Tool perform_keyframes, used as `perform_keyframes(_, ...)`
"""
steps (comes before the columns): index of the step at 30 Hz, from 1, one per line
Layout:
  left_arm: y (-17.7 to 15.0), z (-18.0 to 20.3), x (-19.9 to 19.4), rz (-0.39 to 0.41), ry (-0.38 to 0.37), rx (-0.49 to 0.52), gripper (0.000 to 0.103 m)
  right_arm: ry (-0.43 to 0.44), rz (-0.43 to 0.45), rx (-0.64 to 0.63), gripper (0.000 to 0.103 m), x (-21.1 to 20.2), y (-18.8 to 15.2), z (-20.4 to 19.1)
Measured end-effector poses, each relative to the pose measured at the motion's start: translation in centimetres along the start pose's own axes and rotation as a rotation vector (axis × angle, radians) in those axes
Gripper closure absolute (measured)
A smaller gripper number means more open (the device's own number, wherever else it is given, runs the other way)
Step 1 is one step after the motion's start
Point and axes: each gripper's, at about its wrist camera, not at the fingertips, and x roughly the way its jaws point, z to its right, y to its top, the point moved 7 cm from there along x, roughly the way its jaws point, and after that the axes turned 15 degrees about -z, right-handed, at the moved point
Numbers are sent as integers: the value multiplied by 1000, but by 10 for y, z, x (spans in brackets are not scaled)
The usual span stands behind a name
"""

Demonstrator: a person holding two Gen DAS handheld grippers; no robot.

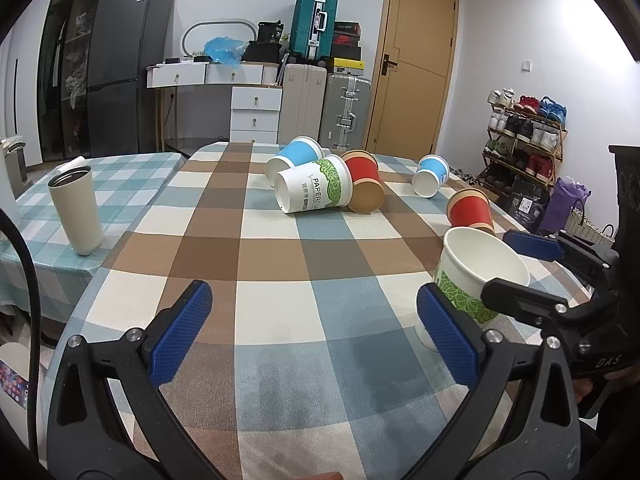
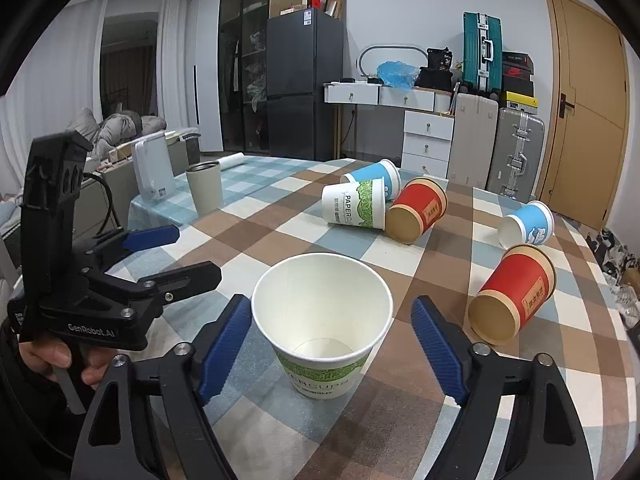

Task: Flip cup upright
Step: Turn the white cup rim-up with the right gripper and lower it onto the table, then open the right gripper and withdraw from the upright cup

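The table (image 2: 280, 216) carries a checked tablecloth in brown, blue and cream. A second, lower surface with a teal check adjoins it on the left side and holds a beige steel tumbler (image 1: 76, 208), upright and open.

The left gripper (image 1: 316, 330) is released: its blue pads stand wide apart over bare cloth and hold nothing. The right gripper (image 2: 332, 348) is also open; a pad stands on each side of the green-and-white paper cup (image 2: 322, 320), with a visible gap on the right side. Contact on the left pad cannot be confirmed.

This cup stands upright, mouth up, base on the cloth, at the near edge of the table. In the left wrist view the same cup (image 1: 476, 276) appears just right of the left gripper's right pad.

Five further paper cups lie on their sides. A second green-and-white cup (image 2: 354, 208), a blue cup (image 2: 374, 176) and a red cup (image 2: 418, 210) form a touching cluster near mid-table. A smaller blue cup (image 2: 526, 226) and a second red cup (image 2: 514, 292) lie apart, on the right side.

Handling judgement: thin paper cups are light and crush easily. Grip across the wall below the rolled rim, where stiffness is highest, with minimal closing force. A cup on its side will roll if nudged; approach square to its axis.
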Motion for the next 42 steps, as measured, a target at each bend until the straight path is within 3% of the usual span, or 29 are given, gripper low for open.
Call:
perform_keyframes(8,6,-6,0,4,13,23,1,26,30,44,1,-9,-3,10)
perform_keyframes(14,19,-25,1,19,4,41,1,71,76,87,0,-18,-9,24)
perform_keyframes(26,53,-84,7,54,-81,58,1,107,133,123,0,-29,-23,41)
perform_keyframes(34,84,-142,27,56,-64,96,1,138,166,146,0,-31,-29,48)
perform_keyframes(42,89,-151,34,52,-71,94,1,143,176,156,0,-33,-31,47)
